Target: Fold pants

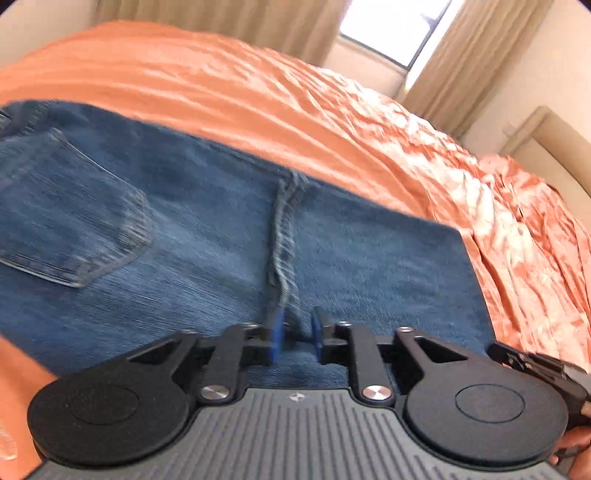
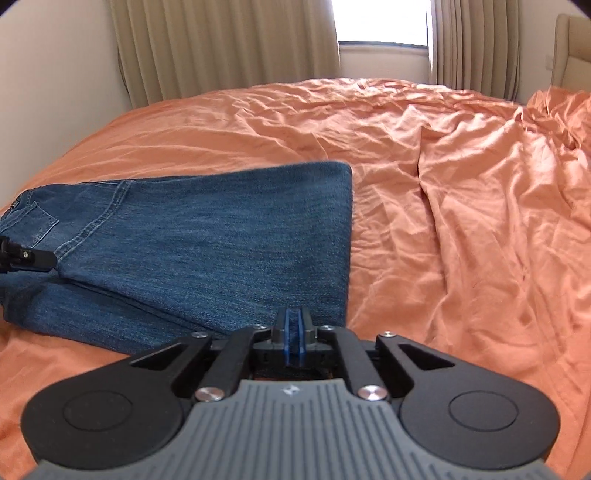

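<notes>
Seen from the left wrist, the jeans (image 1: 221, 229) lie folded across the orange bedsheet (image 1: 332, 110), denim filling most of the lower frame. A back pocket (image 1: 70, 210) faces up on the left, and a stitched seam (image 1: 284, 236) runs down the middle toward the left gripper (image 1: 297, 338). Its blue pads (image 1: 277, 338) stand a little apart, with the seam ridge of the denim lying in the gap; whether they actually pinch the cloth I cannot tell, as the picture is blurred. The folded edge of the jeans ends on the right, where crumpled sheet takes over. Beige curtains (image 1: 461, 66) frame a bright window (image 1: 395, 29) beyond the bed.

From the right wrist, the jeans (image 2: 207, 251) sit left of centre on the bedsheet (image 2: 461, 203), a neat folded stack with the waistband end at the far left and a straight folded edge on the right. The right gripper (image 2: 294, 341) hovers at the near right corner of the stack, its blue pads (image 2: 286, 341) drawn nearly together with only a thin slit between them and nothing visibly caught there. At the left border the other gripper's black finger (image 2: 33, 258) rests on the denim near the seam. Curtains (image 2: 221, 44) and the window (image 2: 380, 22) stand behind the bed.
</notes>
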